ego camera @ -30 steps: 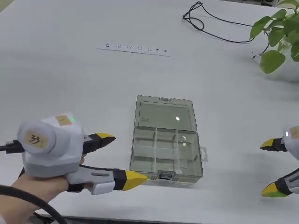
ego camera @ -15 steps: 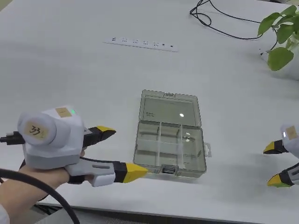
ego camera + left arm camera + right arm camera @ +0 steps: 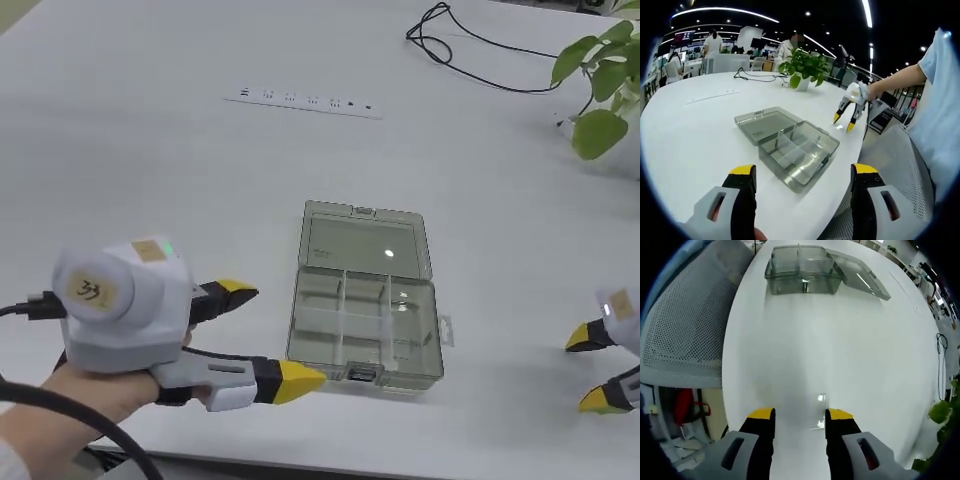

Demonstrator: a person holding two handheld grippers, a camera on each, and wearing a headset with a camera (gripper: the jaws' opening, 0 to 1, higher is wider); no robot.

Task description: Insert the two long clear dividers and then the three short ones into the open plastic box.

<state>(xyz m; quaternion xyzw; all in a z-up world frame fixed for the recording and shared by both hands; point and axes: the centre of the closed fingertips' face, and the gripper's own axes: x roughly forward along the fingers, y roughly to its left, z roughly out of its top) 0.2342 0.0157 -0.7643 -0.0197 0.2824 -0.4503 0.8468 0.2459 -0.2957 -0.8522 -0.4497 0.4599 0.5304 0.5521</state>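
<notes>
Right gripper [image 3: 589, 371] has narrowed above the white table [image 3: 150, 150], plant [image 3: 600, 90] beyond.

Overhead and low, seemingly opposed views share box [image 3: 365, 242].

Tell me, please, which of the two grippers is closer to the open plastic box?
The left gripper: one yellow tip lies just beside the box, while the right gripper is well off to the other side.

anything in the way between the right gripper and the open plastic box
Nothing visible. In the right gripper view, bare white table lies between the right gripper and the open plastic box. A small flat clear piece, possibly a divider, lies on the table just by the gripper's jaw tips.
</notes>
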